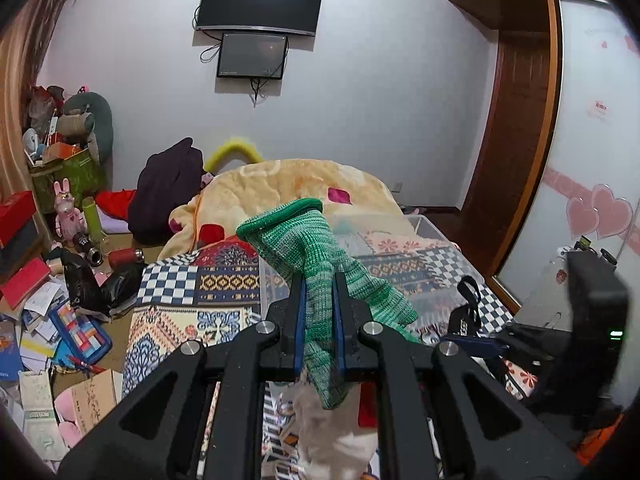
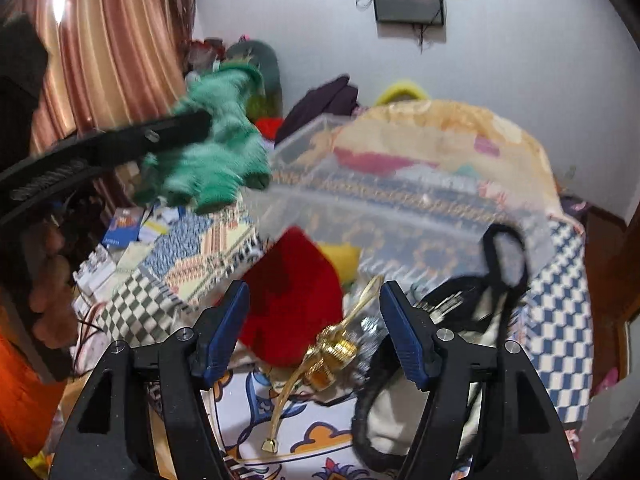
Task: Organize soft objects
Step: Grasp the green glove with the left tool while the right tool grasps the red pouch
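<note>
My left gripper (image 1: 319, 280) is shut on a green knitted sock (image 1: 304, 248) and holds it up above the patterned bed cover. The sock also shows blurred in the right wrist view (image 2: 216, 152), held by the left gripper (image 2: 200, 124) to the left of a clear plastic bin (image 2: 380, 184). My right gripper (image 2: 314, 294) is open and empty, low over the bed. Between its fingers lie a red soft item (image 2: 292, 304) and a gold metal object (image 2: 328, 352). A yellow soft item (image 2: 340, 258) lies behind the red one.
A cream bag with black straps (image 2: 460, 360) lies at the right fingertip. A yellow floral blanket (image 1: 288, 188) is heaped behind the bin (image 1: 400, 264). Papers, boxes and a pink rabbit figure (image 1: 66, 210) clutter the floor at left. A wardrobe (image 1: 520, 140) stands at right.
</note>
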